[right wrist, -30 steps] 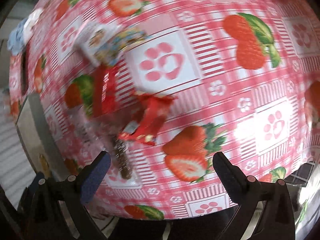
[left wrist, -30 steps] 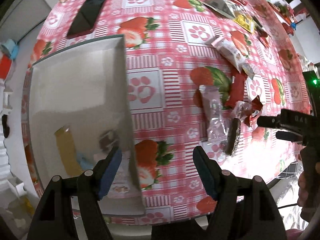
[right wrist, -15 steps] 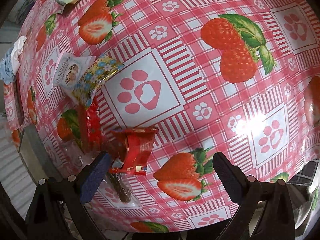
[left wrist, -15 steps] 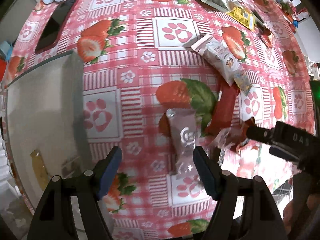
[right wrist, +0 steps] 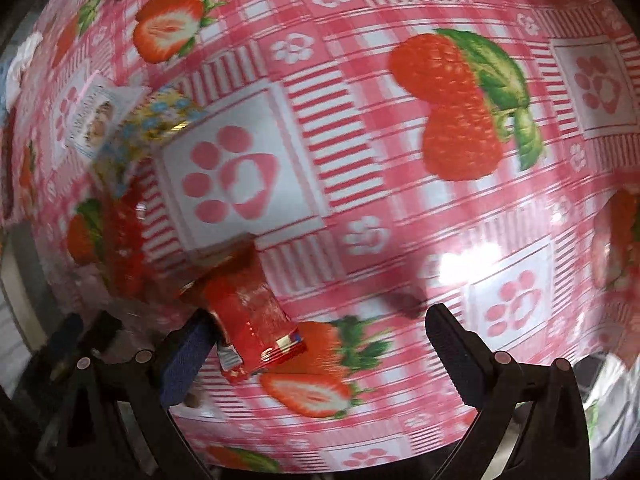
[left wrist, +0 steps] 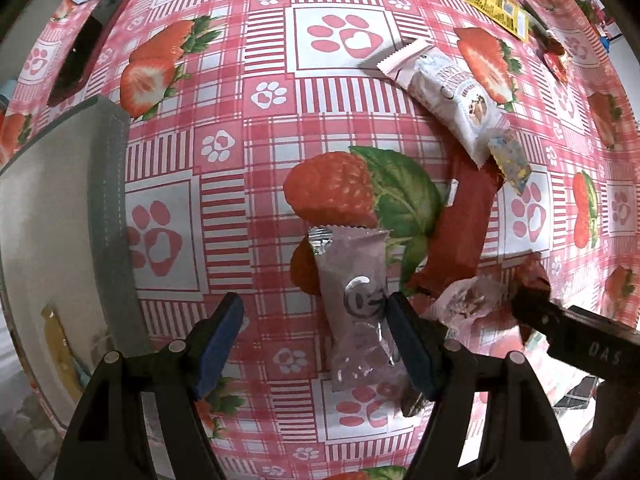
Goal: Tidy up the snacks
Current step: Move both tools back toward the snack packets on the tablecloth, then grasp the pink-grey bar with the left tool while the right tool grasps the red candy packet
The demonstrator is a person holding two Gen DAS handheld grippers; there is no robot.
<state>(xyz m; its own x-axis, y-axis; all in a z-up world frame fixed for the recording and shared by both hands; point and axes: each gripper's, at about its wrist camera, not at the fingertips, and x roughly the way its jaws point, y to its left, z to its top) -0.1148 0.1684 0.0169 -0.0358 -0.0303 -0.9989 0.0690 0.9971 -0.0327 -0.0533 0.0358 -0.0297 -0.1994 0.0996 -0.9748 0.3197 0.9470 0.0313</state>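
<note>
Left gripper (left wrist: 314,334): jaws apart, pointing down at the strawberry-print tablecloth (left wrist: 240,184), gripping nothing. Pale pink snack packet (left wrist: 360,304) lies flat on the cloth, its right edge at or under the right pad; whether that pad touches it cannot be told.

Right gripper (right wrist: 316,340): jaws wide, nothing between the pads. Red wrapper (right wrist: 256,320) lies on the cloth just inside the left pad; contact is unclear because the frame is blurred.

Step in hand, judged: approach for pickup, one packet per gripper. Next move calls for centring each jaw pair over its packet, lowering to the cloth and closing, then carrying to the grey bin (left wrist: 108,216) at the left.

Left view only: the bin with items inside, white bar wrapper (left wrist: 448,92), dark red packet (left wrist: 460,232), and the right gripper's finger entering from the right. Right view only: the bare cloth to the right of the pile.
</note>
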